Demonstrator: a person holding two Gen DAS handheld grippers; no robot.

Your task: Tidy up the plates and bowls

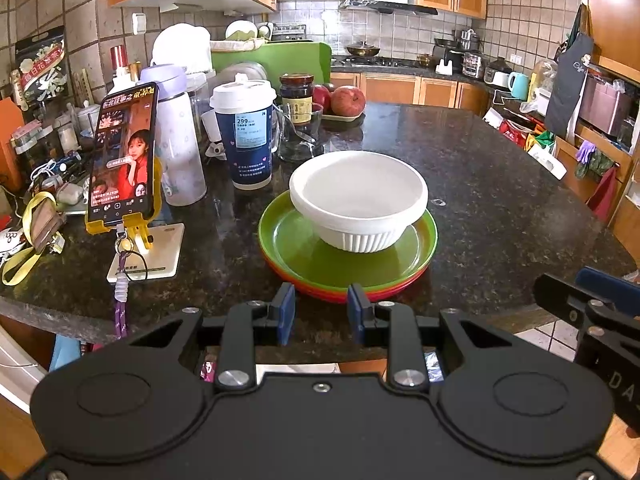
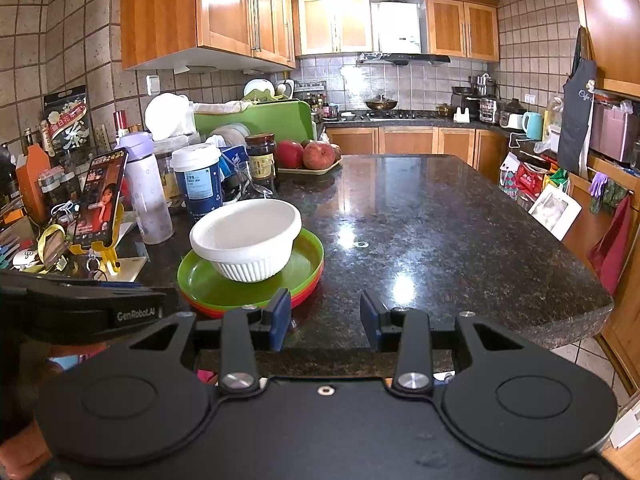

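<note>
A white ribbed bowl [image 1: 358,196] [image 2: 246,236] sits upright in a green plate [image 1: 348,264] [image 2: 224,292]. That plate tops a small stack of orange and red plates [image 1: 360,294] [image 2: 304,298] near the front edge of the dark granite counter [image 1: 500,200] [image 2: 420,232]. My left gripper [image 1: 321,306] hovers just in front of the stack, open, with nothing between its blue pads. My right gripper [image 2: 325,312] is open and empty too, to the right of the stack over bare counter. In the left wrist view, part of the right gripper's body shows at the right edge.
Left of the stack stand a phone on a yellow stand [image 1: 124,152], a lilac bottle [image 1: 176,136], a paper cup [image 1: 244,132], a glass mug [image 1: 298,136] and a dark jar [image 1: 297,96]. Apples on a tray [image 1: 346,102] sit behind. The counter's right half [image 2: 460,240] is bare.
</note>
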